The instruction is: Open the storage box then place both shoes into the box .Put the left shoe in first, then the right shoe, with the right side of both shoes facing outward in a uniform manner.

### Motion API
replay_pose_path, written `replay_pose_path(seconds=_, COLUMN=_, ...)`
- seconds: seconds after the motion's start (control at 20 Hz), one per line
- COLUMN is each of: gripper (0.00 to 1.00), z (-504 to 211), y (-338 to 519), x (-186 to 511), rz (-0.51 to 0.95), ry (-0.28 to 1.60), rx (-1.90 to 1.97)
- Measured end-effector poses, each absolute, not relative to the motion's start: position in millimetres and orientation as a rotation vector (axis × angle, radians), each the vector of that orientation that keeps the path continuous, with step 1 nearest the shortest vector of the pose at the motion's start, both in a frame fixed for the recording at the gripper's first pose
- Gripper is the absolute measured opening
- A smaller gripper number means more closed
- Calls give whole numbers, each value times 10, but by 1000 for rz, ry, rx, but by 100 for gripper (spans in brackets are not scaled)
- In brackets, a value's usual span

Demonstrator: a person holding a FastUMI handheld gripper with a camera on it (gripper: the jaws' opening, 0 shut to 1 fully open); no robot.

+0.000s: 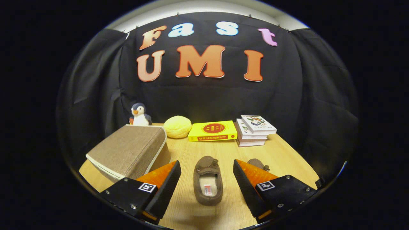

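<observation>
Farthest left on the desk [191,153] sits the storage box [129,150], a brown fabric one with a pale edge, its lid down and shut. It lies beside and just beyond my left finger [164,188]. Behind the box a small toy penguin [140,115] stands upright at the back of the desk, and next to it lies a round yellow cushion [177,126].

My tongs [207,188] are spread wide, gripping nothing. Between the two fingers, touching neither, lies a brown slipper [207,179] with a bow on its toe and a pale fleece lining, its toe pointing away from me and its heel nearest me. The tongs hang just above the desk on either side of it.

Beyond the slipper, toward the back, a yellow book [212,130] lies flat, and right of it a short stack of books [254,131] with the top one turned a little askew.

The second slipper [258,163] peeks out just behind my right finger [247,188], mostly hidden by it; I cannot tell which foot either slipper belongs to.
</observation>
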State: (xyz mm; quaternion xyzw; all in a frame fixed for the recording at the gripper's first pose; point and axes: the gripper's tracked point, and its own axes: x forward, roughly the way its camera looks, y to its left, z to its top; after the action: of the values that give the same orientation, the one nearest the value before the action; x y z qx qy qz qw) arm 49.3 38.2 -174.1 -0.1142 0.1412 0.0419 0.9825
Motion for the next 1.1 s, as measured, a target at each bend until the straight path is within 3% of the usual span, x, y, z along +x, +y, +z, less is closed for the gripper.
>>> replay_pose_path(seconds=0.2, gripper=99, z=-2158, y=764, x=509, rz=232, ry=362, rx=-178)
replay_pose_path(seconds=0.55, gripper=99, z=-2264, y=1363, x=649, rz=547, ry=531, rx=446)
replay_pose_path(seconds=0.8, gripper=98, z=-2358, y=1625, x=710, rz=668, ry=669, rx=822)
replay_pose_path(seconds=1.1, gripper=97, z=-2353, y=1792, x=761, rz=743, ry=741, rx=1016)
